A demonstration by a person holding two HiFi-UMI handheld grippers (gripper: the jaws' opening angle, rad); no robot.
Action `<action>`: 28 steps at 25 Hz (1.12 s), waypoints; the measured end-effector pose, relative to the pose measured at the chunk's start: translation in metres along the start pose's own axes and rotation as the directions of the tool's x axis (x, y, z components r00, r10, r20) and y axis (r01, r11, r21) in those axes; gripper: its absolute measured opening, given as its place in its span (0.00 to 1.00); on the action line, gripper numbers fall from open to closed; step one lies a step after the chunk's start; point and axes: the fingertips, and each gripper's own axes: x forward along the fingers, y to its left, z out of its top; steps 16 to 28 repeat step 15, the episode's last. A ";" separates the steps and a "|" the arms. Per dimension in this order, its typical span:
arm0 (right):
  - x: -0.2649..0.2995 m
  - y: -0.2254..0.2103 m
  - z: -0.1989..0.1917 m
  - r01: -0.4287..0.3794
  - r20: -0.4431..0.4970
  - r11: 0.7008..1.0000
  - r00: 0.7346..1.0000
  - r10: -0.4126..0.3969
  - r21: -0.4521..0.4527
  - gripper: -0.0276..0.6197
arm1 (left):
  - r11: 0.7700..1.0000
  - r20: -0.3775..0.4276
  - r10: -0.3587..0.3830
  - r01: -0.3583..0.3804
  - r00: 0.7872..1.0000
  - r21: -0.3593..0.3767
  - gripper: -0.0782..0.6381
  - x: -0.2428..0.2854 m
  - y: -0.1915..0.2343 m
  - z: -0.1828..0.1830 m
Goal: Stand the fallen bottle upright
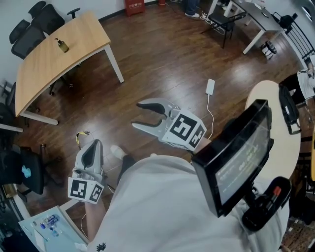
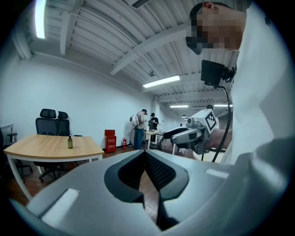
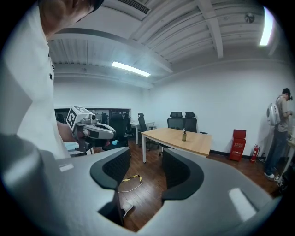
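A small amber bottle (image 1: pixel 62 45) with a dark cap stands upright on the light wooden table (image 1: pixel 54 69) at the far left of the room. It also shows in the left gripper view (image 2: pixel 70 142) and the right gripper view (image 3: pixel 184 135). Both grippers hang over the wooden floor, well away from the table. My left gripper (image 1: pixel 96 143) has its jaws meeting at the tips (image 2: pixel 145 153), with nothing between them. My right gripper (image 1: pixel 137 115) is open and empty, and its dark pads (image 3: pixel 177 173) stand apart.
Black office chairs (image 1: pixel 34 24) stand behind the table. A white adapter with its cord (image 1: pixel 210 86) and a yellow-black cable (image 1: pixel 81 134) lie on the floor. A round-ended desk (image 1: pixel 275 123) is at the right, and a red box (image 1: pixel 134 6) sits by the far wall. People stand at the back (image 2: pixel 139 129).
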 end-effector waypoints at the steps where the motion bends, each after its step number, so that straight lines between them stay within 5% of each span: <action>1: 0.001 0.000 0.000 0.000 -0.002 1.000 1.000 0.000 -0.002 0.39 | 1.000 0.001 0.001 -0.001 1.000 -0.002 0.11 0.000 0.001 0.000; 15: 0.059 -0.017 0.009 0.009 -0.045 1.000 0.999 -0.009 0.000 0.36 | 0.999 0.007 -0.003 0.003 1.000 -0.037 0.11 0.002 0.062 -0.006; 28: 0.059 -0.017 0.009 0.009 -0.045 1.000 0.999 -0.009 0.000 0.36 | 0.999 0.007 -0.003 0.003 1.000 -0.037 0.11 0.002 0.062 -0.006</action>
